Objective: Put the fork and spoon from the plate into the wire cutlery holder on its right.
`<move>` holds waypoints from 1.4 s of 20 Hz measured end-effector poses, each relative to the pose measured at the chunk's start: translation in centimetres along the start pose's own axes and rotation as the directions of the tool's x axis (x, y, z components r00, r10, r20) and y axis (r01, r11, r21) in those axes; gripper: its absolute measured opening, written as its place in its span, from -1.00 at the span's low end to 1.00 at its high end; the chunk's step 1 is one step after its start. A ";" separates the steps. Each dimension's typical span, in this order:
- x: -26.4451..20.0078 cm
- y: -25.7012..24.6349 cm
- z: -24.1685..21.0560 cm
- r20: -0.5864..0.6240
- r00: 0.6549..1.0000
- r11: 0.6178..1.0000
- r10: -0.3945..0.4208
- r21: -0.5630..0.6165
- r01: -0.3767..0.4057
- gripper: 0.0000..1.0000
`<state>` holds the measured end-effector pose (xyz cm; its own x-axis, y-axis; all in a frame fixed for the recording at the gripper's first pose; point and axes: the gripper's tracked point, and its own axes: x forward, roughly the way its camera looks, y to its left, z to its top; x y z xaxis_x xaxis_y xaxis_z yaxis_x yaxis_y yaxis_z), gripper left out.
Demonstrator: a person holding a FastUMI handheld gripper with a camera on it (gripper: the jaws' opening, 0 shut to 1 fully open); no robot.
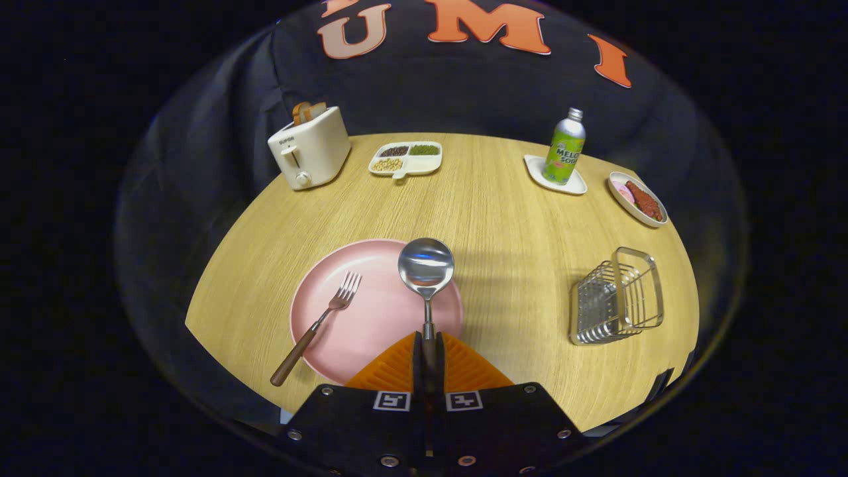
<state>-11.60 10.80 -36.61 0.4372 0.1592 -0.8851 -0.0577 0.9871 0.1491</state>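
Gripping the spoon (426, 268), the tool (428, 351) points its bowl straight ahead.

Illumination was bright and even across the pale wood-grain round table (517, 218), while the surrounding booth stayed dim. Soft shadows fell to the right of the polished steel spoon (426, 268) and beneath the chrome wire cutlery holder (616, 298). A blue-white glare spot marked the spoon bowl. Fisheye distortion curved the table rim. The gripper (427, 351), its fingers closed on the spoon handle, appeared slightly soft-focused.
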 end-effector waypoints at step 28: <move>-3.2 -20.3 -0.1 -0.229 0.939 0.965 -0.256 0.002 0.264 -0.85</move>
<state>-11.89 -9.73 -36.84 0.2202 -0.1000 -0.9703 0.0615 0.9942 -0.0885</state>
